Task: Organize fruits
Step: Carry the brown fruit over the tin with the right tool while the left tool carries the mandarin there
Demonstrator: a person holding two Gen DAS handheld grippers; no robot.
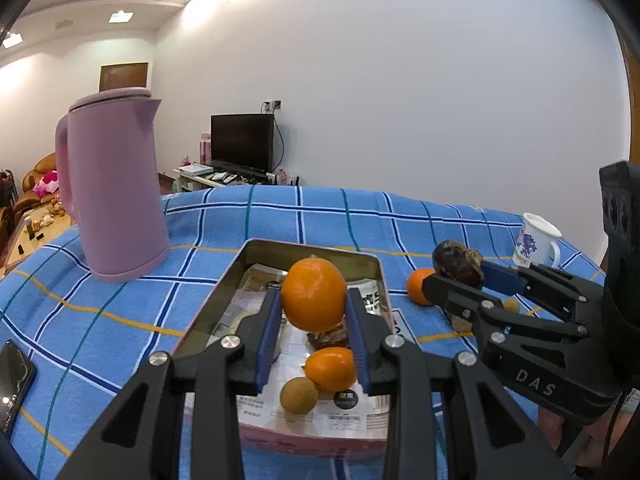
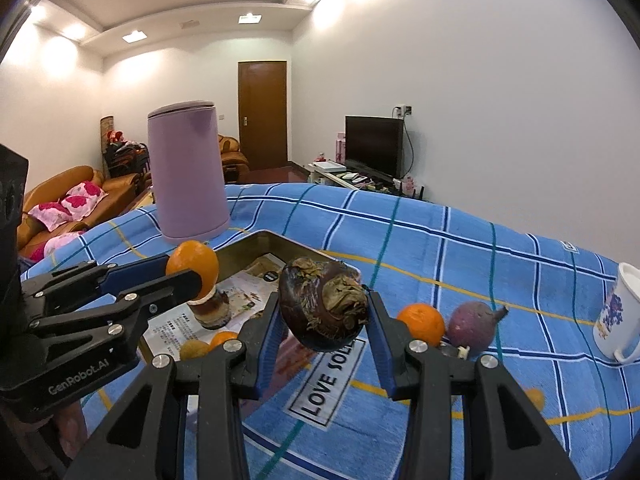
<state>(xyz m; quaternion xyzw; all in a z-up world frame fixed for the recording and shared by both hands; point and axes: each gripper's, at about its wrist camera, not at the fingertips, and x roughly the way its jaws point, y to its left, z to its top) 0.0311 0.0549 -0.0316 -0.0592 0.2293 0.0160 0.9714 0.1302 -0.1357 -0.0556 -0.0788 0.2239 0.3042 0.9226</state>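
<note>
My left gripper point(image 1: 313, 312) is shut on an orange point(image 1: 314, 294), held above a metal tin tray point(image 1: 256, 264) lined with paper. In the tray lie a smaller orange point(image 1: 332, 368), a round tan fruit point(image 1: 299, 395) and a dark brown item point(image 1: 330, 336). My right gripper point(image 2: 323, 320) is shut on a dark wrinkled mangosteen point(image 2: 322, 306), held over the cloth to the right of the tray point(image 2: 280, 240). On the cloth rest another orange point(image 2: 421, 324) and a purple fruit point(image 2: 474, 324). The left gripper's orange point(image 2: 193, 268) shows at left in the right wrist view.
A tall pink kettle point(image 1: 114, 188) stands on the blue checked tablecloth point(image 1: 120, 300) left of the tray. A white printed mug point(image 1: 536, 246) sits at the right. A phone point(image 1: 12, 384) lies near the left edge. A small orange fruit point(image 2: 534, 398) lies near the front.
</note>
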